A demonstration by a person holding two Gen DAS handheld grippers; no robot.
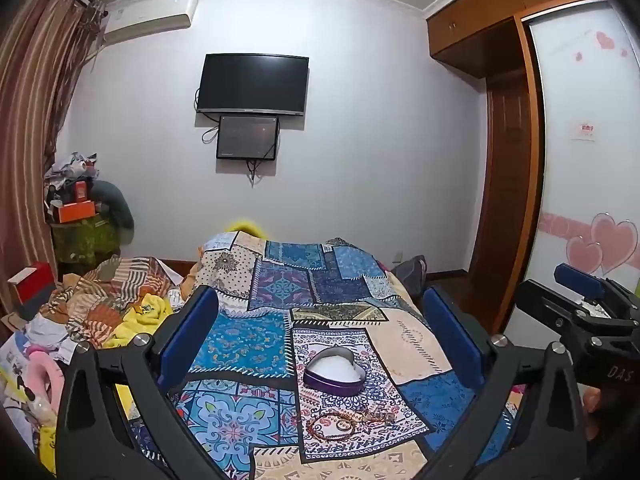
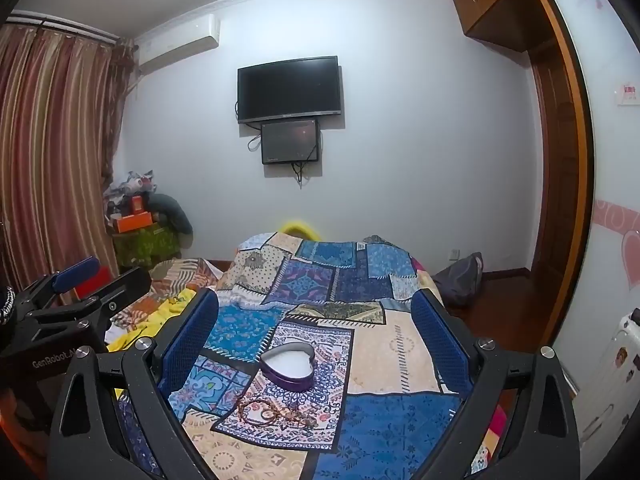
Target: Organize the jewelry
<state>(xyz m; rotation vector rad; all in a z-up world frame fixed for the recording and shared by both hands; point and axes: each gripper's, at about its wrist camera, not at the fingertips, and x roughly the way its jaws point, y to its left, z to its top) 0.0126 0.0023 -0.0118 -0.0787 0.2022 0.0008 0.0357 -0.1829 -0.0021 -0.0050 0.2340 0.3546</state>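
A purple heart-shaped tin [image 1: 334,372] with white lining lies open on the patchwork bed cover [image 1: 248,340]; it also shows in the right wrist view [image 2: 289,365]. Just in front of it lies a small heap of jewelry [image 1: 344,423]: a brown beaded bracelet, a ring and a chain, seen too in the right wrist view [image 2: 276,414]. My left gripper [image 1: 320,328] is open and empty, held above the cover with the tin between its fingers. My right gripper [image 2: 316,326] is open and empty in the same pose. Each gripper shows at the edge of the other's view.
Crumpled clothes and fabrics [image 1: 100,312] pile up left of the bed. A wardrobe [image 1: 512,160] and a dark bag [image 2: 460,280] stand at the right. A television [image 1: 253,84] hangs on the far wall. Striped curtains [image 2: 52,152] hang at the left.
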